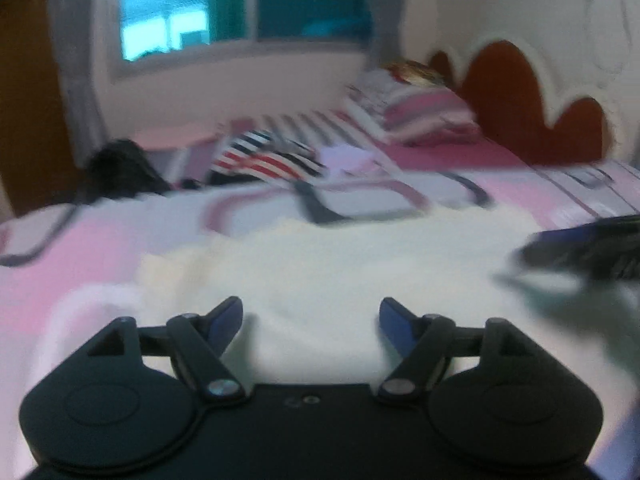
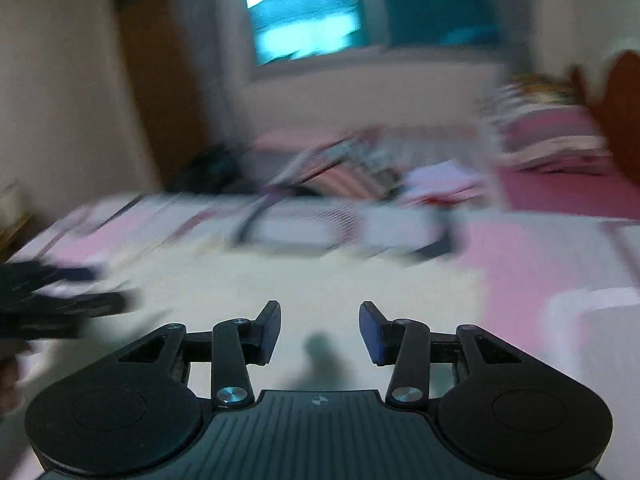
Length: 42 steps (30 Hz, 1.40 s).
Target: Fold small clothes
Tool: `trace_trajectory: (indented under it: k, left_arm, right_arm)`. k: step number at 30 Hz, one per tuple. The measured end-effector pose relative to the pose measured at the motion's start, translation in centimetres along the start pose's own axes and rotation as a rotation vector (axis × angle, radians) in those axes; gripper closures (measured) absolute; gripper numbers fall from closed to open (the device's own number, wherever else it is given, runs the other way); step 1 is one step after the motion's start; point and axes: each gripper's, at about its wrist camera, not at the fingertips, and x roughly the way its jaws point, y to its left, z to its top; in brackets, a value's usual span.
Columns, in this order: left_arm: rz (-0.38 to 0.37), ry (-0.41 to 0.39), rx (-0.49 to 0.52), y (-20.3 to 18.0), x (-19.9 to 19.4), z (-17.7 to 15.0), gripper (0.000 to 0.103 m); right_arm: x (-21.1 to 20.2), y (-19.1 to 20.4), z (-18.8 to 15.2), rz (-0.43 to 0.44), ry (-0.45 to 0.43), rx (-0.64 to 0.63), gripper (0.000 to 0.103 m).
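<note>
A cream-white garment (image 1: 340,264) lies spread flat on the pink and white bedspread (image 1: 60,264). My left gripper (image 1: 311,322) is open and empty, low over the near part of the garment. The same garment shows in the right wrist view (image 2: 320,280). My right gripper (image 2: 319,330) is open and empty, just above the cloth. The right gripper shows at the right edge of the left wrist view (image 1: 588,252); the left gripper shows at the left edge of the right wrist view (image 2: 60,304). Both views are blurred.
A striped red, white and dark pile of clothes (image 1: 268,156) and a pale folded piece (image 1: 348,158) lie farther back on the bed. Pink striped pillows (image 1: 424,116) rest against a red headboard (image 1: 516,96). A dark bundle (image 1: 120,168) sits at the far left bed edge below a window (image 1: 168,8).
</note>
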Motion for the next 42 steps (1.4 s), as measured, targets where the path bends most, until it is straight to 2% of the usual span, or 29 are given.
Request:
trace_trajectory:
  k: [1,3,5,8,10,12,14,17,20,24,25,26,27,29,31,34,36,38,39,40,41,42]
  left_arm:
    - [0.02,0.022,0.023,-0.9,0.4,-0.5,0.03]
    - [0.05,0.057,0.011,-1.7,1.5,-1.6,0.027]
    - [0.055,0.036,0.003,-1.6,1.4,-1.8,0.026]
    - [0.066,0.041,-0.008,-0.6,0.3,-2.0,0.026]
    - [0.077,0.051,0.001,0.3,-0.7,-2.8,0.026]
    - [0.118,0.066,0.025,1.3,-2.1,-4.6,0.025]
    - [0.123,0.073,-0.007,1.7,-3.6,-5.5,0.026]
    - [0.152,0.054,-0.035,0.4,-5.8,-5.4,0.029]
    - [0.097,0.011,-0.035,-2.5,-7.4,-5.6,0.028]
    - [0.04,0.04,-0.01,-5.7,-6.7,-6.7,0.028]
    - [0.051,0.076,-0.005,-6.1,-6.0,-7.3,0.026]
    - [0.056,0.061,-0.016,-6.0,-6.1,-7.8,0.026]
    - [0.049,0.052,-0.035,-5.7,-6.2,-8.1,0.025]
    - [0.036,0.049,-0.066,-4.8,-6.6,-8.6,0.025]
    - [0.037,0.048,-0.057,-4.1,-6.7,-8.8,0.025]
    - [0.034,0.051,-0.048,-3.3,-7.1,-8.8,0.025]
    - [0.075,0.05,-0.044,-3.0,-7.8,-8.3,0.026]
    - [0.114,0.023,-0.037,-2.5,-8.6,-8.2,0.027]
    - [0.121,0.045,-0.035,-2.1,-8.2,-8.3,0.027]
    - [0.123,0.084,-0.042,-1.7,-7.8,-8.7,0.025]
    - [0.109,0.084,-0.061,-1.2,-7.6,-9.0,0.025]
    - [0.102,0.079,-0.092,-0.7,-7.8,-9.0,0.025]
  right_arm:
    - [0.2,1.4,-0.7,0.014,0.019,-0.051,0.059]
    - [2.2,3.5,-2.3,-0.031,0.102,-0.138,0.058]
    - [2.4,3.9,-3.5,-0.057,0.05,-0.169,0.058]
    - [2.1,3.1,-3.4,-0.05,0.059,-0.136,0.058]
    - [0.3,1.6,-3.8,-0.083,0.076,-0.125,0.058]
    - [-1.9,-0.6,-5.2,-0.139,0.085,-0.107,0.058]
    - [-3.8,-1.8,-7.0,-0.134,0.087,-0.106,0.058]
    - [-5.6,-1.1,-7.2,-0.187,0.077,-0.049,0.058]
    - [-7.6,1.2,-7.0,-0.099,0.002,0.04,0.058]
    - [-7.2,6.5,-8.5,-0.024,0.037,-0.068,0.058]
    - [-6.3,7.3,-9.3,-0.026,0.076,-0.096,0.058]
    - [-5.8,7.7,-10.1,-0.048,0.088,-0.119,0.058]
    - [-5.9,7.8,-10.7,-0.054,0.056,-0.132,0.058]
    - [-6.5,7.7,-11.1,-0.063,0.056,-0.143,0.058]
    - [-7.2,7.0,-11.2,-0.057,0.074,-0.13,0.06]
    - [-8.4,5.9,-11.9,-0.064,0.077,-0.126,0.069]
    - [-9.0,5.9,-11.5,-0.071,0.091,-0.122,0.072]
    - [-10.1,5.6,-10.8,-0.1,0.045,-0.076,0.072]
    - [-10.6,5.2,-10.6,-0.121,0.021,-0.065,0.072]
    - [-10.5,4.5,-10.6,-0.156,0.031,-0.048,0.072]
    - [-9.6,3.5,-11.0,-0.193,0.085,-0.026,0.073]
    - [-9.6,2.5,-11.6,-0.175,0.066,0.004,0.073]
